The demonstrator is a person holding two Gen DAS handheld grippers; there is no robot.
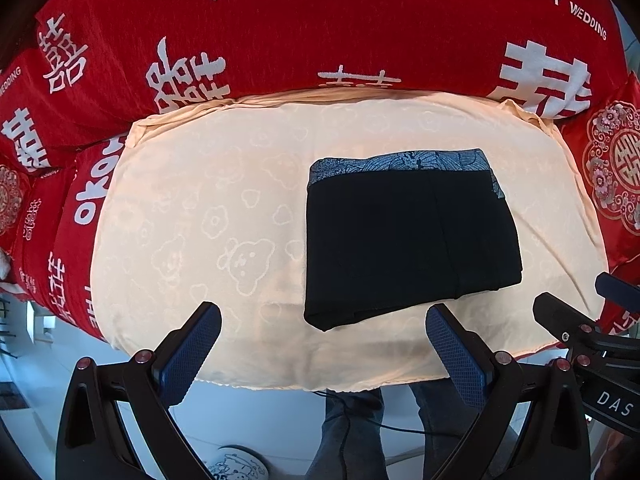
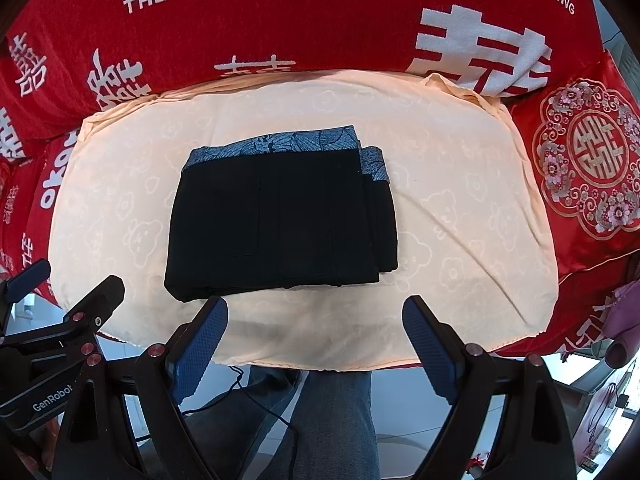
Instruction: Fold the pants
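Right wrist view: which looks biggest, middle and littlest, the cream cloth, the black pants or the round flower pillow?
1. Cream cloth
2. Black pants
3. Flower pillow

The fisheye lens bends the edges, so the pillow's size is less sure.

Both cameras sit just behind their own gripper and look straight down along its fingers from well above. The left wrist view has the left gripper (image 1: 323,324) at its lower edge, with the pants (image 1: 408,240) ahead and slightly right of it. The right wrist view has the right gripper (image 2: 315,316) low in frame, pants (image 2: 280,216) ahead and slightly left. Both share the cream sheet (image 1: 180,200), the red blanket (image 2: 320,20) beyond, and each other's gripper at the side.
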